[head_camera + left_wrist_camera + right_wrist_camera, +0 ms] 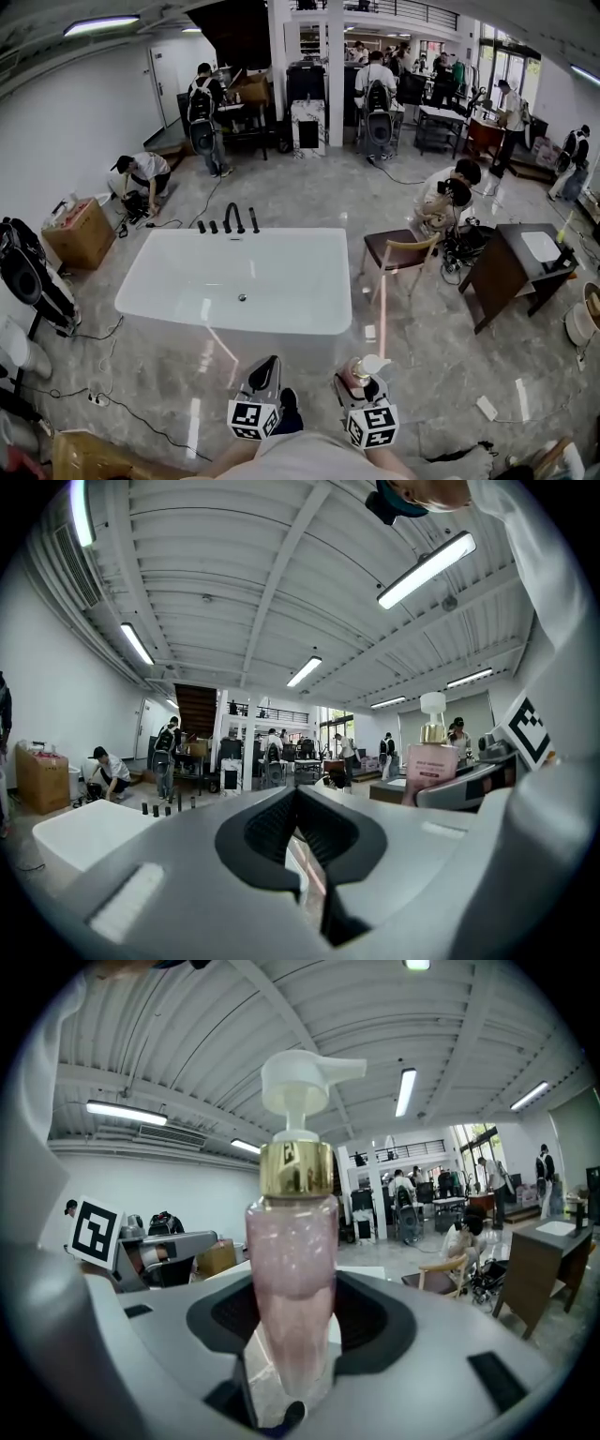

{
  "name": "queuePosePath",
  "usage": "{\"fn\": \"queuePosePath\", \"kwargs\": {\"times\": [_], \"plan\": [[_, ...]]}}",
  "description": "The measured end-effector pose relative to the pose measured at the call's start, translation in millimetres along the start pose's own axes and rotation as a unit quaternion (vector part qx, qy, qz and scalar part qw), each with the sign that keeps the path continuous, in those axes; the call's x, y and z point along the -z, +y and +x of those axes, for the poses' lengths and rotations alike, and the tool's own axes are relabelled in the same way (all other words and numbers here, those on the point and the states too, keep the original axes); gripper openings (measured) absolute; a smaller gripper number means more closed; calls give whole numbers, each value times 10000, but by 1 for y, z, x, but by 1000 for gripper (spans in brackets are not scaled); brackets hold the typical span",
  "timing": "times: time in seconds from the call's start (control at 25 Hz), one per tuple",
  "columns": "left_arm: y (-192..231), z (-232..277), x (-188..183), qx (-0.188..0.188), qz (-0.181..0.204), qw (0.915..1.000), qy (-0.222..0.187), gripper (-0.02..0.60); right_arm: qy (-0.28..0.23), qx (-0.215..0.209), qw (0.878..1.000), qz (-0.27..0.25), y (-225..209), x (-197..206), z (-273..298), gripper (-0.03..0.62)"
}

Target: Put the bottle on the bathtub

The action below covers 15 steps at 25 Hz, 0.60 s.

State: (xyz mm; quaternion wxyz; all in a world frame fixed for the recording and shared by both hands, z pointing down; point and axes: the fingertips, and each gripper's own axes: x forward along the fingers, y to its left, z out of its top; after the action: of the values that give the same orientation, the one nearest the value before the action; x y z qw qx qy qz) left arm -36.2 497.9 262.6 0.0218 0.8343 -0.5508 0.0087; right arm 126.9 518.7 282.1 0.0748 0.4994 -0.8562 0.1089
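The left gripper [270, 360] and right gripper [364, 375] are grey, black-padded, with black-and-white marker cubes [251, 419].

Glossy grey stone floor [309, 192], white bathtub [187, 281] standing on it, chair [398, 251] just right of the bathtub, cardboard box [80, 234] to its left
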Motion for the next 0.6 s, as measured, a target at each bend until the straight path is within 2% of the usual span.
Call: {"fn": "queuePosePath", "kwargs": {"times": [0.16,0.32,0.6], "plan": [[19,38,6,67,-18,10000,-19,9,24,76,10000,-19,-18,-2,33,218],[55,88,17,111,-56,9999,-3,9,38,162,9999,-28,-36,-5,86,218],[156,195,14,201,5,9998,37,9,11,335,9994,-46,-61,-33,215,218]]}}
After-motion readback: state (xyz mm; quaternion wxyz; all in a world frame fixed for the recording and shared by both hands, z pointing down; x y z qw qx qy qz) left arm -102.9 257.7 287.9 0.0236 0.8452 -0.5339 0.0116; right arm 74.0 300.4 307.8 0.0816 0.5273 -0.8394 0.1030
